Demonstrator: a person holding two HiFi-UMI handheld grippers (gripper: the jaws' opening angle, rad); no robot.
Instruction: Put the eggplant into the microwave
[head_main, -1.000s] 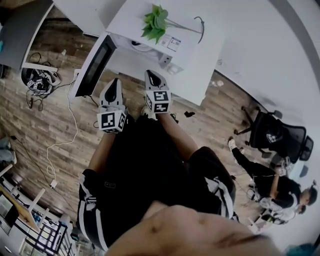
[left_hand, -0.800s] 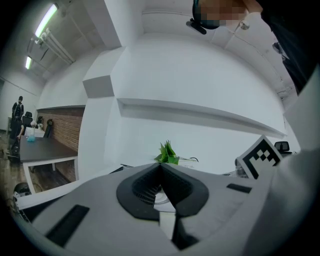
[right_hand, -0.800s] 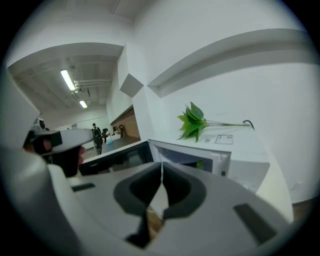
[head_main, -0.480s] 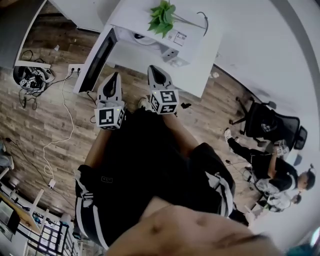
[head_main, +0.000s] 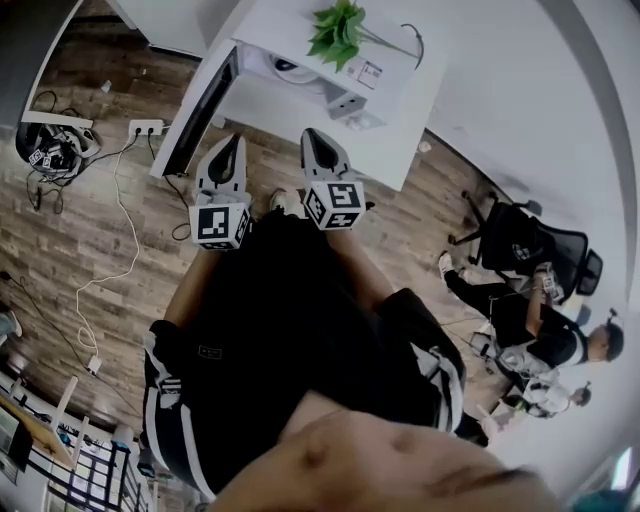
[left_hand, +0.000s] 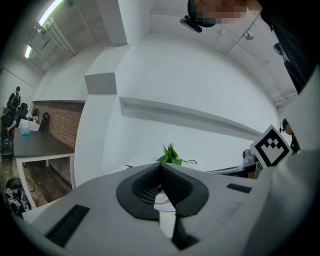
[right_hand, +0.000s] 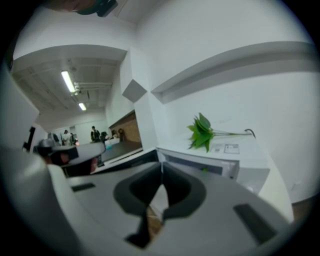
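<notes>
No eggplant shows in any view. The white microwave (head_main: 335, 88) stands on a white table (head_main: 395, 150), its dark door (head_main: 198, 112) swung open to the left; a white plate shows inside. My left gripper (head_main: 228, 148) and right gripper (head_main: 315, 140) are held side by side just in front of the table, both pointing at the microwave. In the left gripper view the left gripper (left_hand: 160, 166) has its jaws met at the tips with nothing between them. The right gripper (right_hand: 161, 167) is likewise shut and empty, facing the microwave (right_hand: 225, 162).
A green plant (head_main: 338, 30) lies on top of the microwave. A power strip (head_main: 145, 128) and cables trail over the wood floor at left. An office chair (head_main: 530, 250) and seated people are at the right. A dark desk (left_hand: 35, 145) stands far left.
Both grippers have edged a little closer to the microwave, the right one rising slightly. The jaws of both stayed shut.
</notes>
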